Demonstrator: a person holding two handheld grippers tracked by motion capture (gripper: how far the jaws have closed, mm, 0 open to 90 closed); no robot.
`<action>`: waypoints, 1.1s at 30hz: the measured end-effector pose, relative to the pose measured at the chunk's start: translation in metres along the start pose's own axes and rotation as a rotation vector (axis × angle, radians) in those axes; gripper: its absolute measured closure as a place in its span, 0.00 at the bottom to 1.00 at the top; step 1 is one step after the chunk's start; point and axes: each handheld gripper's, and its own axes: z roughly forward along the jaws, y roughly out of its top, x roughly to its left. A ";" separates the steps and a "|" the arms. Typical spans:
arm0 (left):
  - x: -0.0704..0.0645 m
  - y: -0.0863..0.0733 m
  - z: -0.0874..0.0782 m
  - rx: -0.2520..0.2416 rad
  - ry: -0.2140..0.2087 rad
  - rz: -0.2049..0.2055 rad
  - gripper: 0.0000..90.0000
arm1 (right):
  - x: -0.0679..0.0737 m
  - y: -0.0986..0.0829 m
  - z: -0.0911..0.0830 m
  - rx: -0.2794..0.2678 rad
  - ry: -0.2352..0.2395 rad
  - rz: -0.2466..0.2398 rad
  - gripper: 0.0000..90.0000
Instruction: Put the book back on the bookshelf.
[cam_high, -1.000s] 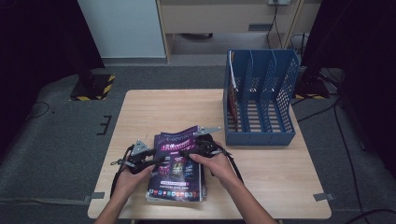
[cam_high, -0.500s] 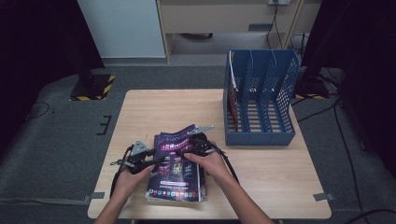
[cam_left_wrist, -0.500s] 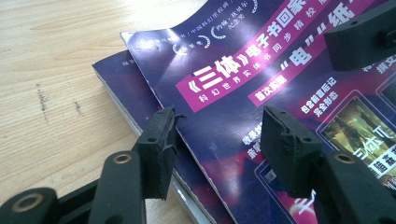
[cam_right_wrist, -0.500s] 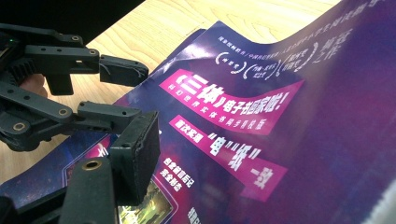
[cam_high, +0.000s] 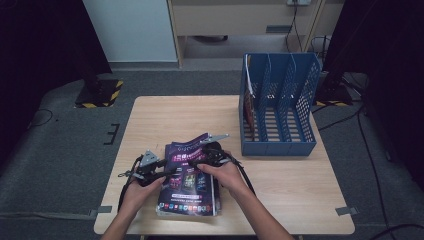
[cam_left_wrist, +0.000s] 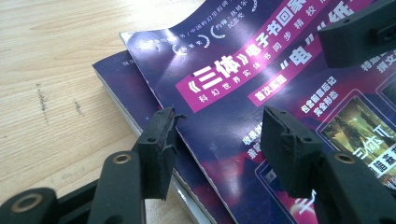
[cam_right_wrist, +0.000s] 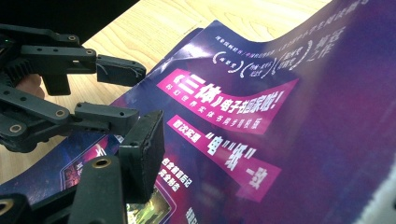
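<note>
A purple magazine (cam_high: 189, 176) tops a short stack (cam_high: 186, 206) near the table's front edge. Its far end curls upward. My left gripper (cam_high: 166, 172) stands open at the magazine's left edge, and in the left gripper view that edge (cam_left_wrist: 196, 154) runs between the jaws (cam_left_wrist: 224, 154). My right gripper (cam_high: 199, 161) is over the magazine's upper part; one fingertip (cam_right_wrist: 142, 144) rests above the cover (cam_right_wrist: 243, 107), while the raised page hides the other jaw. The jaws stand apart. The left gripper (cam_right_wrist: 135, 91) also shows open at the far side of the right gripper view.
A blue slotted file rack (cam_high: 280, 146) stands at the table's right rear, with a thin item in its leftmost slot (cam_high: 248, 100). Bare wood (cam_high: 175, 120) lies behind the magazines. Dark cables and a yellow-black base (cam_high: 100, 92) are on the floor.
Barely anything differs: both hands stay at the magazine, the right one edging slightly left. The magazine's far end remains curled up.
</note>
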 end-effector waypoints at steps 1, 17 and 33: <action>0.000 0.000 0.000 0.000 0.001 0.001 0.50 | 0.000 0.001 0.000 0.003 0.000 -0.002 0.45; 0.002 0.002 -0.002 0.002 -0.031 -0.018 0.36 | -0.002 0.019 -0.010 -0.033 -0.023 -0.003 0.84; 0.003 0.003 -0.005 -0.014 -0.045 -0.026 0.31 | 0.007 0.036 -0.021 -0.089 -0.045 -0.092 0.87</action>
